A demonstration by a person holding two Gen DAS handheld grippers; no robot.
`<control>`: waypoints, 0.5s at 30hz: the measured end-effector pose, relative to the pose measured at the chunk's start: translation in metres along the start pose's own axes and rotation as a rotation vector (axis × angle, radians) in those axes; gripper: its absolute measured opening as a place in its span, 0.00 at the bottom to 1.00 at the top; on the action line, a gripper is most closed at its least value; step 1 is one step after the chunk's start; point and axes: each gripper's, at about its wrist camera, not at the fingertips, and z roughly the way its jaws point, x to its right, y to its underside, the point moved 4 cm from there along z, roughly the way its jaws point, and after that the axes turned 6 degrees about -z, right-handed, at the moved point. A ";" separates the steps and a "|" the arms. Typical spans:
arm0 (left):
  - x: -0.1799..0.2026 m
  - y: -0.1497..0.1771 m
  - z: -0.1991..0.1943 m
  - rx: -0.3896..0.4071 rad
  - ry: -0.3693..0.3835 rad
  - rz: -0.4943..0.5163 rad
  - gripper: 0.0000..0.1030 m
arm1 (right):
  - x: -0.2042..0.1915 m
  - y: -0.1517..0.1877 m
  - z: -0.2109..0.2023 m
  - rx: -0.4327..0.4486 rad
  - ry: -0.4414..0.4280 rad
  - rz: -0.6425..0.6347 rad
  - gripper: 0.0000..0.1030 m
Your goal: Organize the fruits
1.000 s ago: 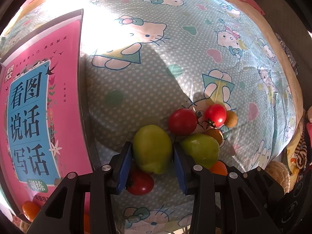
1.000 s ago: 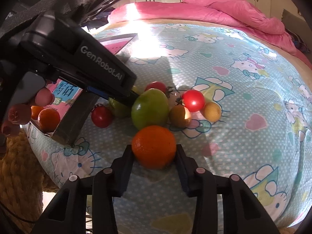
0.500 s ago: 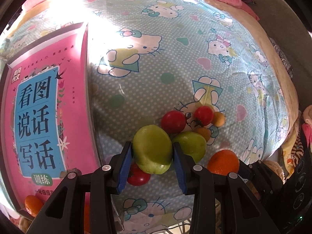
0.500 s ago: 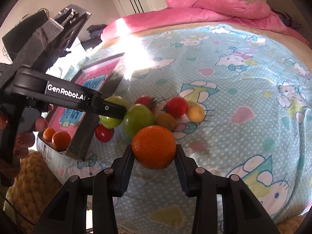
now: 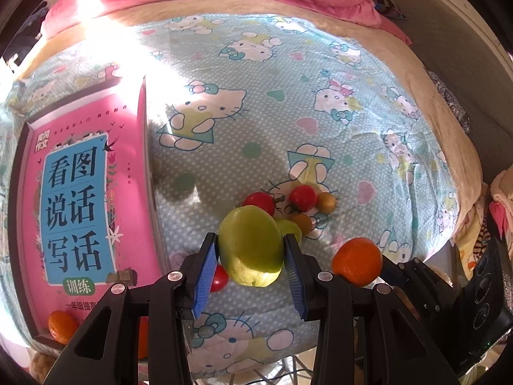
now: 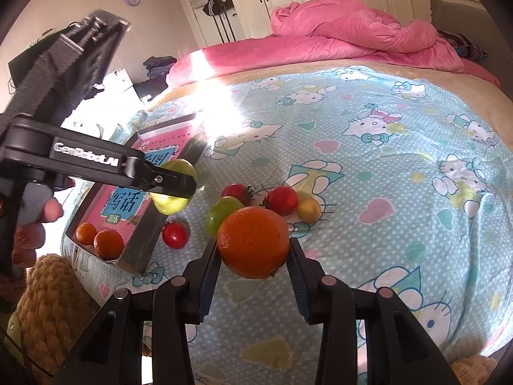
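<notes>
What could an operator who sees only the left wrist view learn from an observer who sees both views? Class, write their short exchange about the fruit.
Operator: My left hand-held gripper is shut on a green fruit. Is the orange off to one side lying loose?
Observer: No. The right hand-held gripper is shut on it, one pad on each side.
Operator: How many fruits lie in the pink tray? I see only one clearly.
Observer: Two small oranges, side by side in its near corner.
</notes>
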 end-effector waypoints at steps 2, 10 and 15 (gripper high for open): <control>0.002 0.000 -0.005 0.010 0.004 0.002 0.41 | 0.002 -0.001 -0.002 0.006 0.005 0.008 0.40; 0.003 0.011 -0.020 0.033 0.017 0.002 0.41 | 0.007 -0.004 -0.011 0.041 -0.001 0.052 0.40; -0.004 0.018 -0.028 0.053 0.007 -0.005 0.41 | 0.002 -0.009 -0.021 0.088 -0.005 0.039 0.40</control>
